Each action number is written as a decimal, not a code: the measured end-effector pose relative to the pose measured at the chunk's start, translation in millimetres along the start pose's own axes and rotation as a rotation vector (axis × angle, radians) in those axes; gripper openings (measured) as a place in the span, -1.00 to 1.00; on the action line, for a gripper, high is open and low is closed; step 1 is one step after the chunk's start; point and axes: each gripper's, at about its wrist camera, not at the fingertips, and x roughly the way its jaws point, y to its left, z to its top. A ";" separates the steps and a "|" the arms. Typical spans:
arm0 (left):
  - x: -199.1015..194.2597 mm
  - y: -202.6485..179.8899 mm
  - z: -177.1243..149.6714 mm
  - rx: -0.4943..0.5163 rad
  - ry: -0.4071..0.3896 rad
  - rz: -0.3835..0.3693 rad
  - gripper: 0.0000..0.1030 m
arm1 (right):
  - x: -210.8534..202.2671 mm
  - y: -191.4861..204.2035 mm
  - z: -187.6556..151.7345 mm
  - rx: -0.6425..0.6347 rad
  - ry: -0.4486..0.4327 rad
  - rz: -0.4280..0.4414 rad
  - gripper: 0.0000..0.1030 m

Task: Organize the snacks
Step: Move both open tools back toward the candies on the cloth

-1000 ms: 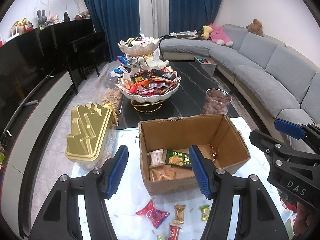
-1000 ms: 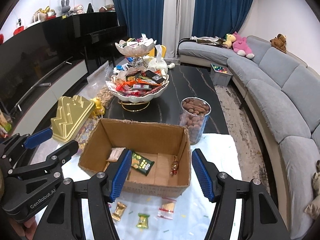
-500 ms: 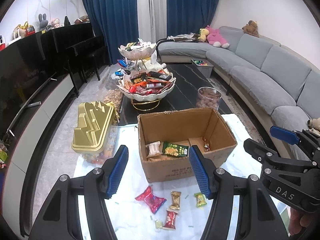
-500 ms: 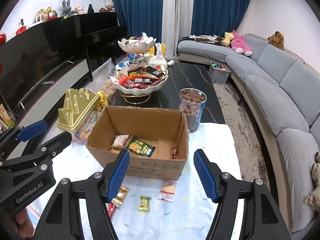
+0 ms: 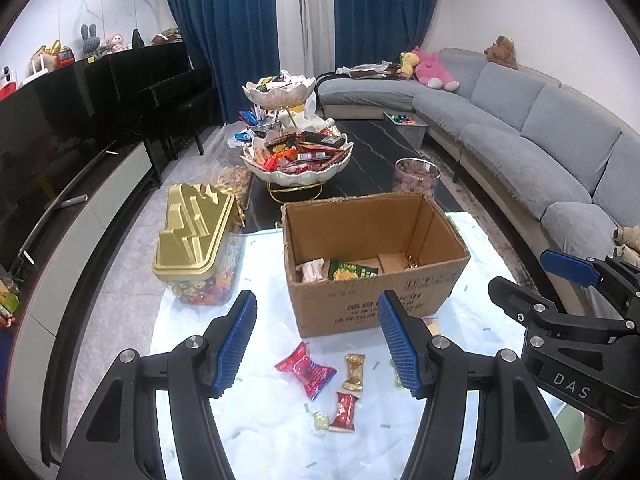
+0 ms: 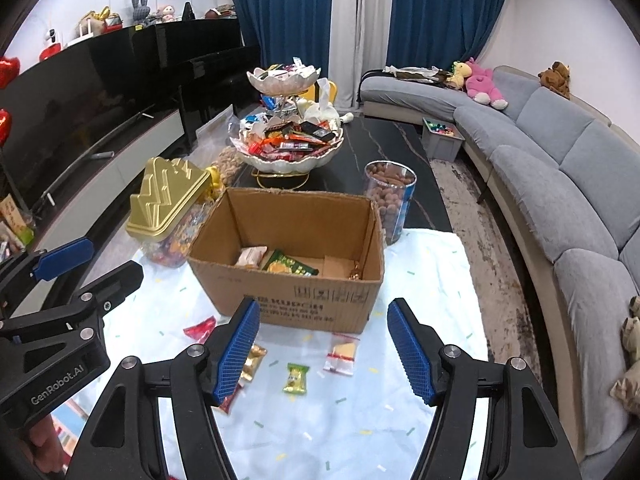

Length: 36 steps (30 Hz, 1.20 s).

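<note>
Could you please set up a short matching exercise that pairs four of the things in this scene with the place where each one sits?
Things:
1. green snack packet
2. red snack packet
3. gold-lidded candy tub
4. clear jar of nuts

Places:
A. on the white cloth in front of the cardboard box
B. behind the box's right corner
C. inside the box
D. left of the box

Pairs: 1-C, 2-A, 3-D, 4-B

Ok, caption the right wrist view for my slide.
Open right tongs above loose snacks before a cardboard box on the white cloth.
</note>
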 end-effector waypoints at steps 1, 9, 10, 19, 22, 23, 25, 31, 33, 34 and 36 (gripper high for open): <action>-0.4 0.5 -2.1 0.000 0.002 0.002 0.21 | -0.7 1.5 -2.7 -0.001 0.001 0.001 0.30; 1.9 4.7 -22.1 -0.009 0.021 0.010 0.20 | 0.0 8.2 -15.0 -0.008 0.010 0.002 0.31; 3.0 4.7 -24.1 -0.009 0.025 0.010 0.20 | 0.1 8.3 -15.6 -0.009 0.012 0.004 0.31; 15.0 3.8 -39.8 -0.017 0.052 0.008 0.20 | 7.7 9.5 -27.3 -0.018 0.019 -0.002 0.31; 18.8 2.4 -44.5 -0.016 0.056 0.003 0.20 | 11.4 9.0 -30.4 -0.018 0.019 -0.007 0.31; 20.0 2.3 -46.0 -0.016 0.057 0.003 0.20 | 12.6 8.9 -31.6 -0.021 0.020 -0.008 0.31; 21.8 2.3 -48.1 -0.016 0.057 0.002 0.20 | 15.5 9.6 -34.6 -0.025 0.019 -0.008 0.31; 32.7 1.2 -59.9 -0.015 0.048 -0.001 0.20 | 25.7 14.0 -44.6 -0.040 0.010 -0.016 0.31; 36.0 2.2 -62.7 -0.018 0.043 -0.001 0.20 | 29.3 15.2 -48.1 -0.040 0.011 -0.013 0.31; 37.6 2.3 -64.6 -0.020 0.041 -0.003 0.20 | 32.0 15.8 -50.2 -0.039 0.011 -0.011 0.31; 41.2 2.4 -68.4 -0.021 0.037 -0.007 0.20 | 36.6 16.2 -54.0 -0.039 0.012 -0.008 0.31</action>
